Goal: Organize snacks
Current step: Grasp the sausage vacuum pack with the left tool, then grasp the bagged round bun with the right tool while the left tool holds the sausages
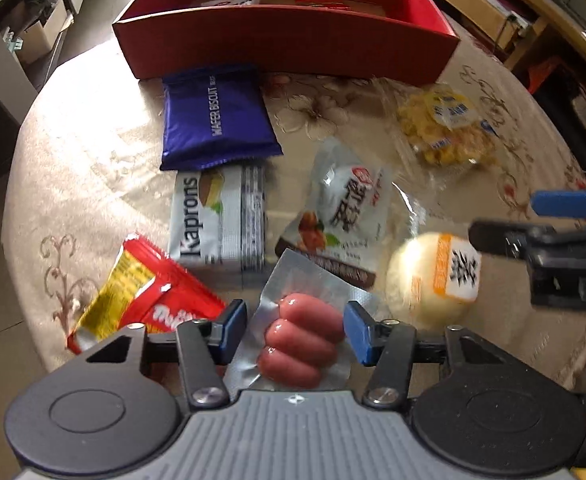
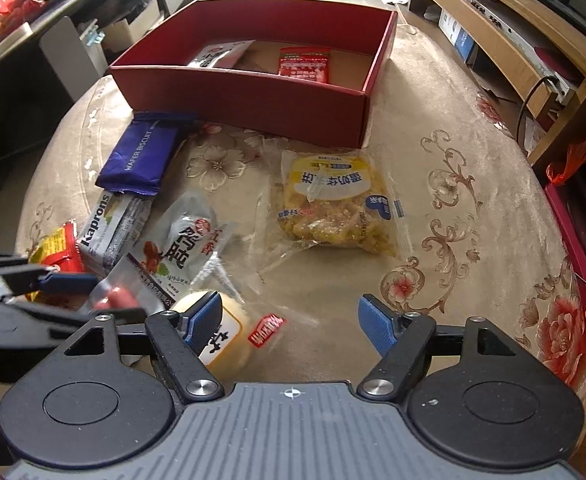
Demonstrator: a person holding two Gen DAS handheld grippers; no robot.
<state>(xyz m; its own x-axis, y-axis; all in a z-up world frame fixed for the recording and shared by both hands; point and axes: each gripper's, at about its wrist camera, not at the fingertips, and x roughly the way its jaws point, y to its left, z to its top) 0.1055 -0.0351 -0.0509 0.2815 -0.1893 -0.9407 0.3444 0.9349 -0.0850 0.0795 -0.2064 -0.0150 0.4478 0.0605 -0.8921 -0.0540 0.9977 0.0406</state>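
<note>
You are at an early stage of the sorting. The open red cardboard box (image 2: 253, 96) already holds two packets — a red sachet (image 2: 304, 65) against its far wall and a white-and-red packet (image 2: 221, 56) left of that — and everything else lies on the beige flowered tablecloth (image 2: 473, 128), on the near side of the box.

Outside the box I count seven snacks, one of each kind. A shiny blue wafer biscuit pack (image 1: 217, 116) touches the box's front wall. A silver "Kaprons" pack (image 1: 219, 220) lies just behind the blue one, further from the box. A clear bag of yellow crumbly snack (image 2: 333, 208) sits near the box's right front corner. A white pouch with black characters (image 1: 345, 208) lies between these. A red-and-yellow wrapper (image 1: 141, 292), a round pale cake in clear wrap (image 1: 433, 280) and a clear vacuum pack of three pink sausages (image 1: 303, 340) are the furthest from the box.

Your left gripper (image 1: 296, 332) has its blue pads on both sides of the sausage pack and they seem to press its edges, so I judge it is gripped. Your right gripper (image 2: 291, 322) stands open and holds nothing; its left pad is over the round cake.

So two are in, and seven are left to bring.
</note>
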